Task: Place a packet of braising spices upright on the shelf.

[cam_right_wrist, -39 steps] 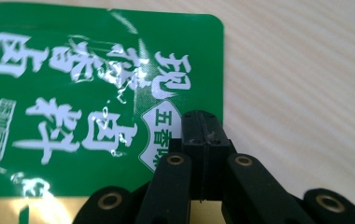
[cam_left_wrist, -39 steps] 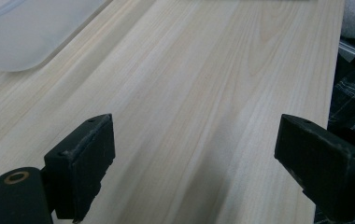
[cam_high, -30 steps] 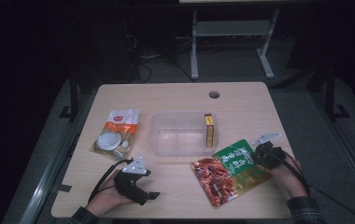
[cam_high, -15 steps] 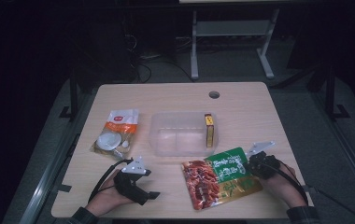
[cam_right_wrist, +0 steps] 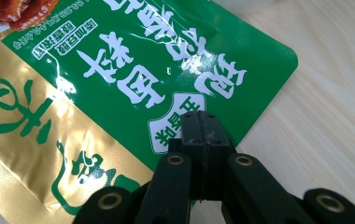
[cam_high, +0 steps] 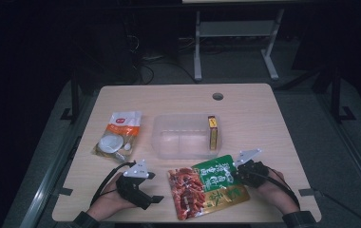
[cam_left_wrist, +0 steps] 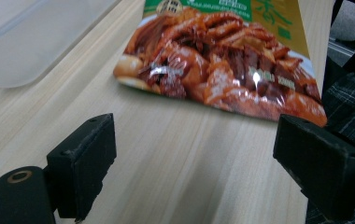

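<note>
The right gripper (cam_right_wrist: 202,122), clenched, seemingly pinches the snack pouch's (cam_right_wrist: 119,79) green edge.

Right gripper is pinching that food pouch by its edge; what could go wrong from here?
The right gripper is shut on just the green end of the food pouch, so the glossy foil may slip out or tear if dragged. The clear container sits close beyond; a swing could knock it. The left gripper, jaws open, isn't supporting the pouch's sagging end.
</note>
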Demonstrator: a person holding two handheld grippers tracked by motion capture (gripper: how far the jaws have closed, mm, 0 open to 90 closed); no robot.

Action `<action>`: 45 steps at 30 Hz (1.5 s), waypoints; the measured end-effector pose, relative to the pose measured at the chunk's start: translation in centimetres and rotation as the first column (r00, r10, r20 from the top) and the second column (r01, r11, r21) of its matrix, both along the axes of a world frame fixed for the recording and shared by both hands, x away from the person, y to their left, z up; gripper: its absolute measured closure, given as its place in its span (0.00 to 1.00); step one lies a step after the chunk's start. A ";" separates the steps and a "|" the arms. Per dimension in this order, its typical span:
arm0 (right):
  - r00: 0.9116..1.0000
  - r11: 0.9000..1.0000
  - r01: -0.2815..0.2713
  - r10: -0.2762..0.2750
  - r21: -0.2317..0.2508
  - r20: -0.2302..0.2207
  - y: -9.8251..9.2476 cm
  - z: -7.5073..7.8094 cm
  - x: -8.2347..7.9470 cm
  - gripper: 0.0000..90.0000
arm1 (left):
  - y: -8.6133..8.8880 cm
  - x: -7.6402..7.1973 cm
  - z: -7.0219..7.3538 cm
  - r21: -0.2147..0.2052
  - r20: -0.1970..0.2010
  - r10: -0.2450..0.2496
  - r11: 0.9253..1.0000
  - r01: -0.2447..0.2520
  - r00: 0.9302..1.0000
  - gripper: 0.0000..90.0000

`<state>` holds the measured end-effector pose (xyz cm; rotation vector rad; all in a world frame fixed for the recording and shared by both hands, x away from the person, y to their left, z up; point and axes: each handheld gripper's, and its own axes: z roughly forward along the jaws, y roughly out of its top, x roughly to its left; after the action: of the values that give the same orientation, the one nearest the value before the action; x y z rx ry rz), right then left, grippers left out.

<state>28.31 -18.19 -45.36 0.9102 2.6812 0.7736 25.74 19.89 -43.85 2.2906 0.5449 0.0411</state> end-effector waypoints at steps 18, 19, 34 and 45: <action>0.994 0.994 -0.106 0.106 -0.013 0.019 3.2 0.0 -0.5 1.00 | -0.3 0.3 0.2 0.006 0.013 0.004 1.000 -0.004 1.000 0.14; 0.994 0.994 -0.108 0.109 -0.017 0.021 3.3 0.0 -0.6 1.00 | -0.4 0.3 0.2 0.002 0.009 0.006 1.000 -0.006 1.000 0.14; 0.990 0.984 0.116 -0.126 0.138 0.068 -0.5 1.3 -1.5 0.45 | -2.9 2.2 0.6 0.022 0.042 -0.035 0.999 0.034 0.999 0.15; 0.986 0.974 0.147 -0.158 0.173 0.051 -1.4 1.1 -3.4 0.39 | -6.2 3.5 -0.5 0.065 0.036 -0.112 0.992 0.110 0.993 0.15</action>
<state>24.89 -19.62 -44.24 1.0958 2.4850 0.9874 29.20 13.74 -44.37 2.3728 0.4006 0.0493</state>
